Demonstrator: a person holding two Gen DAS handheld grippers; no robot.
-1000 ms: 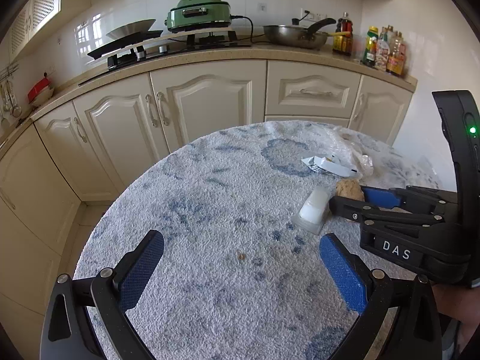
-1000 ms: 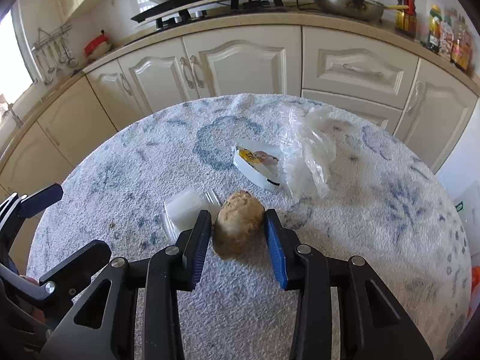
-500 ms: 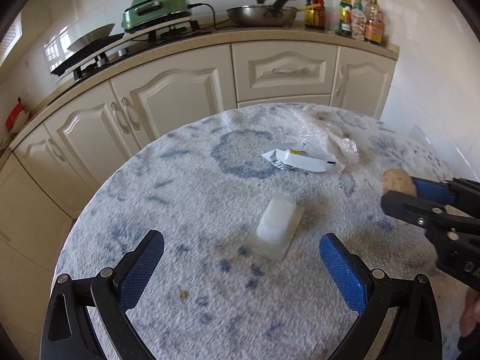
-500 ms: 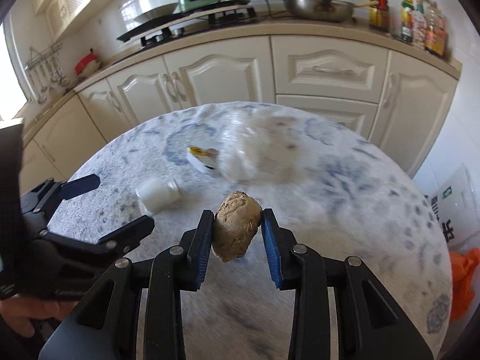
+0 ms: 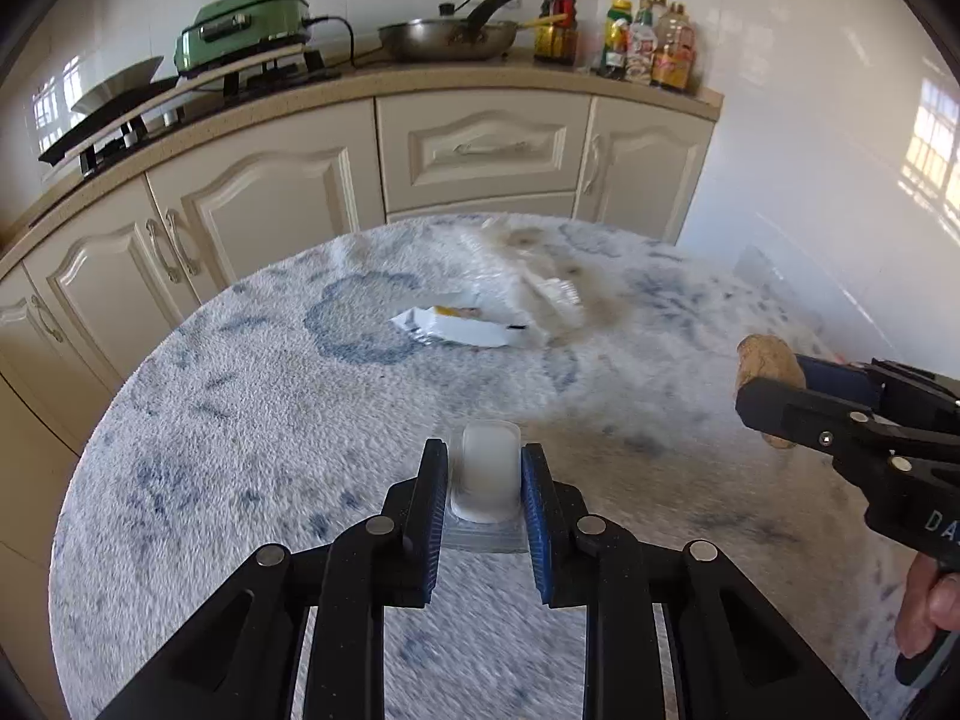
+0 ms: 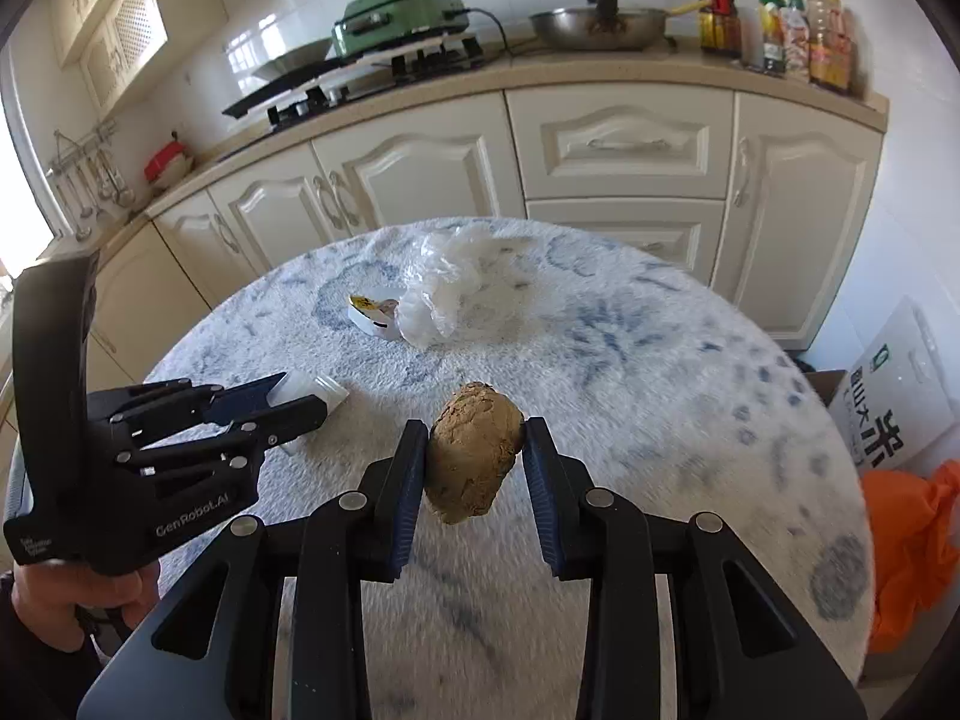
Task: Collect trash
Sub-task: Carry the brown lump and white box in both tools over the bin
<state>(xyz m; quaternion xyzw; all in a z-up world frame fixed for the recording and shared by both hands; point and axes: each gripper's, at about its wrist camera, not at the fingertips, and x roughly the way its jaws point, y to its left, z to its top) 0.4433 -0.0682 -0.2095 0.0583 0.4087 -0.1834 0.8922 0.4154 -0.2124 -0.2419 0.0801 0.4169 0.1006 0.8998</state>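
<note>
Kitchen with cream cabinets behind; round table (image 5: 252, 396) covered in a fuzzy white-and-blue cloth.

Left tool (image 5: 485, 483): jaws have just been closing, now drawn in on a small translucent plastic cup (image 5: 487, 471). Both blue pads touch its sides. Cup sits on the table, its flat rim flange showing under the pads.

Right tool (image 6: 476, 456): clenched on a brown, rough lump (image 6: 474, 450), pads pressed against both flanks. Lump is held clear above the cloth, toward the table's right side.

Still on the table, toward the far edge: a white snack wrapper (image 5: 462, 327) lying flat, and just beside it a crumpled clear plastic bag (image 6: 441, 285), touching the wrapper.

Off the table at lower right in the right wrist view: an orange bag (image 6: 906, 546).
</note>
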